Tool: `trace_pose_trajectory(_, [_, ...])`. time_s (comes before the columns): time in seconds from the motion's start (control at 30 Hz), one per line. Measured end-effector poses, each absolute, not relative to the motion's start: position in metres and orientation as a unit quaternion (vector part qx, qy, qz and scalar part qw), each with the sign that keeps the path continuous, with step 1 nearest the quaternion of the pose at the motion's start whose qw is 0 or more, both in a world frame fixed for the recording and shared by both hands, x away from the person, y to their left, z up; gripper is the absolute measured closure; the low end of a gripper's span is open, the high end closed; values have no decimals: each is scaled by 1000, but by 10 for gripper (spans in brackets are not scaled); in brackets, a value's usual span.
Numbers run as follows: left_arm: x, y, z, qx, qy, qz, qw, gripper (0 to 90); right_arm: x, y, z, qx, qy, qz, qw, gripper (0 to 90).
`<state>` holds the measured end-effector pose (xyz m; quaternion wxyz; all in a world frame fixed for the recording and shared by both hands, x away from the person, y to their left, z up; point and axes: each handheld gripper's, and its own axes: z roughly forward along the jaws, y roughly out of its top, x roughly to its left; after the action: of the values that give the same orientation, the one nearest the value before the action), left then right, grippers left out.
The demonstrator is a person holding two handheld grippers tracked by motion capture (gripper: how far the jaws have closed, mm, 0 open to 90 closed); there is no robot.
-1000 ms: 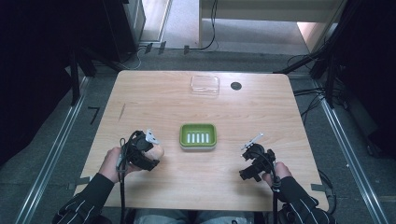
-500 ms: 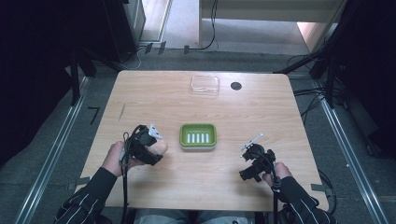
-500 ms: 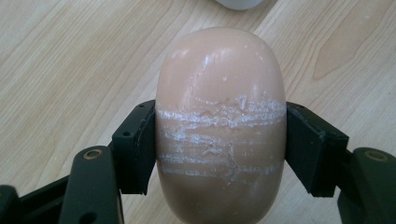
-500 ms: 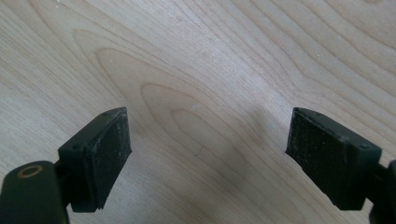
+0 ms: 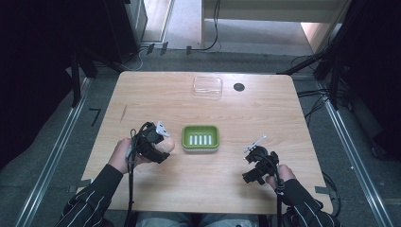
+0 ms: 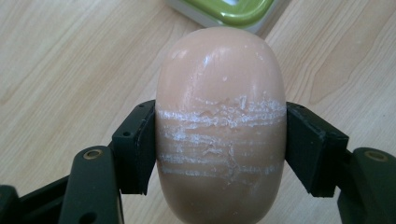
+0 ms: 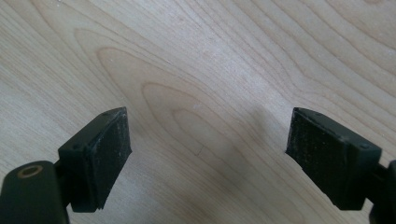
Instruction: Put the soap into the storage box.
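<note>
Left gripper (image 6: 219,149) squeezes pink soap bar (image 6: 220,126) by its sides, lifted above table (image 5: 156,94), just left of green soap dish (image 5: 201,137), likely going there. Right gripper (image 7: 208,154) jaws apart, nothing inside, waits near table's front right corner.

Peach soap (image 6: 220,126) with white scuff lines, green soap dish (image 5: 201,137), striped sleeves (image 5: 90,203)

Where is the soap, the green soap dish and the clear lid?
bar of soap (image 6: 219,116), left gripper view, its scratched middle between the jaws.
green soap dish (image 5: 201,138), high view, its slotted floor.
clear plastic lid (image 5: 207,86), high view, its flat top.
</note>
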<state>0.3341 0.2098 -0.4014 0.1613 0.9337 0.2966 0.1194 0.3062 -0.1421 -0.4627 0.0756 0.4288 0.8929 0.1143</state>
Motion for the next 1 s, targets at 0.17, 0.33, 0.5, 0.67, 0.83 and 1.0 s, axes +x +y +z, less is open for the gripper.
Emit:
trace_pose_trajectory(0.17, [338,206,-395,934,290,122,168,334,306,-142,-463,428,893,114,76,141])
trace_pose_trajectory(0.33, [341,202,-392,936,282,123,170,334,306,-143,-463,428,893,116,76,141])
trace_pose_trajectory(0.5, [345,196,-391,938,276,123,172,334,306,-143,-463,426,894,116,77,142])
trace_pose_trajectory(0.67, [349,190,-389,939,269,124,173,334,306,-144,-464,426,894,116,74,142])
trace_pose_trajectory(0.83, [352,185,-387,940,262,126,176,334,305,-144,-464,427,894,113,73,141])
trace_pose_trajectory(1.0, [355,179,-386,941,257,125,179,334,304,-146,-464,428,893,114,73,142])
